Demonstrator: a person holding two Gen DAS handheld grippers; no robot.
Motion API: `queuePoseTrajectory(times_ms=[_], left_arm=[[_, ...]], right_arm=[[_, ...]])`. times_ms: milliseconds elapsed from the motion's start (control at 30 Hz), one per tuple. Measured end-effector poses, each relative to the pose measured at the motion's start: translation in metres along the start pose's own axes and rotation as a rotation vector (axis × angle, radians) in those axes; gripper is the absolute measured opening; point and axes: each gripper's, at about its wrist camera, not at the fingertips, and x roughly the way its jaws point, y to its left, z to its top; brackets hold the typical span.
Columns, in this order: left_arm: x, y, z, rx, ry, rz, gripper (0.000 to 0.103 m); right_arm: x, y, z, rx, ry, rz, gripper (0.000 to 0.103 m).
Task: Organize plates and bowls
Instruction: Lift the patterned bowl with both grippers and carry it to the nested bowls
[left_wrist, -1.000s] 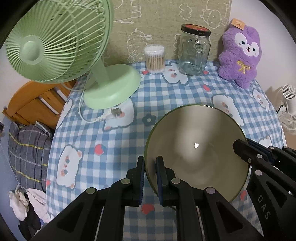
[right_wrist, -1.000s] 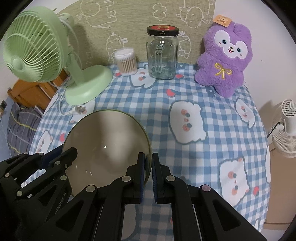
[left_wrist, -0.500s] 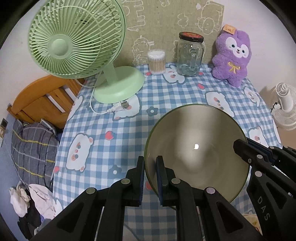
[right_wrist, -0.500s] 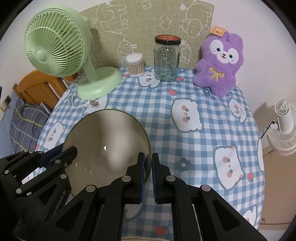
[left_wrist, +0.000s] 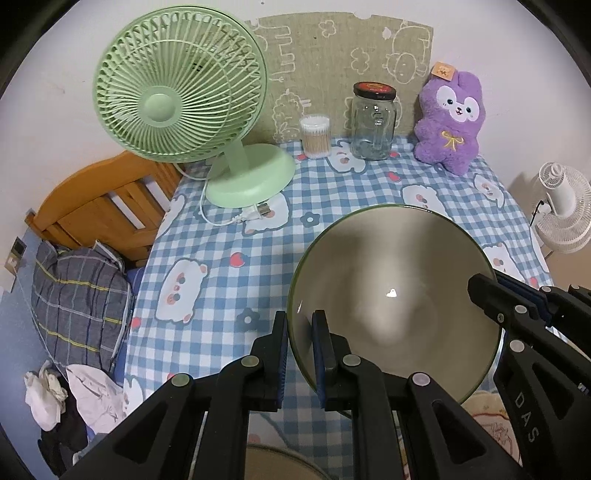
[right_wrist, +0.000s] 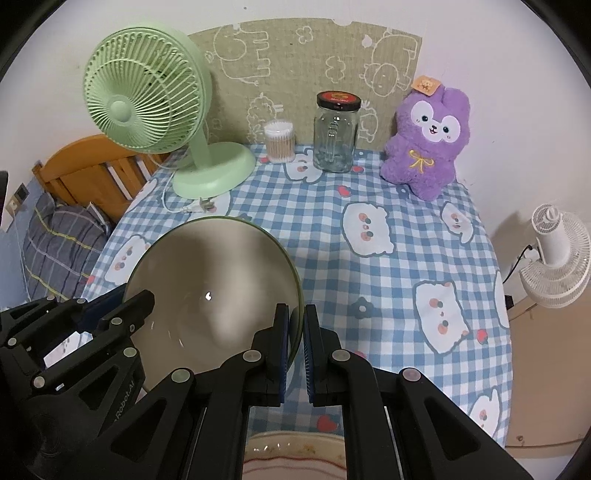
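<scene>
Item: bowl (left_wrist: 391, 310), grey-beige inside, green rim, held in the air above the blue checked tablecloth (left_wrist: 221, 280).

Left: left gripper (left_wrist: 299, 354), jaws closed on the left part of the rim, one pad inside and one outside.

Centre: bowl carried mouth up, slightly tipped; round, so no long axis to report; opening faced upward and a little toward the cameras. Held from two opposite rim points, probably to keep the wide bowl level and stop it swinging.

Right: right gripper (right_wrist: 294, 343), jaws closed on the right part of the rim, same pinch.

Below, near edge: pale patterned dish (right_wrist: 291, 448), partly hidden by the fingers; judged a likely stacking place.

Back of table, untouched: green fan (left_wrist: 177, 88), cotton-swab tub (left_wrist: 314, 136), glass jar (left_wrist: 373, 123), purple plush (left_wrist: 450, 122).
</scene>
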Motion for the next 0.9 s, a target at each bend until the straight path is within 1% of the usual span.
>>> queuePoseTrajectory(times_ms=[167,467,767,900], left_arm=[[-0.012,0.007,-0.009,-0.014,-0.007,-0.003,0.009],[-0.039,0.023,-0.028,-0.038,-0.038,0.014,0.009],[-0.06,0.041,-0.048,-0.057,-0.05,0.042,0.009],[-0.065,0.05,-0.057,-0.074,-0.041,0.049,0.01]], right_arm=[[-0.015,0.008,-0.007,-0.006,-0.013,0.004,0.01],[-0.04,0.029,-0.019,-0.032,-0.039,0.012,0.01],[-0.059,0.052,-0.031,-0.062,-0.051,0.035,0.01],[-0.065,0.063,-0.038,-0.078,-0.054,0.043,0.01]])
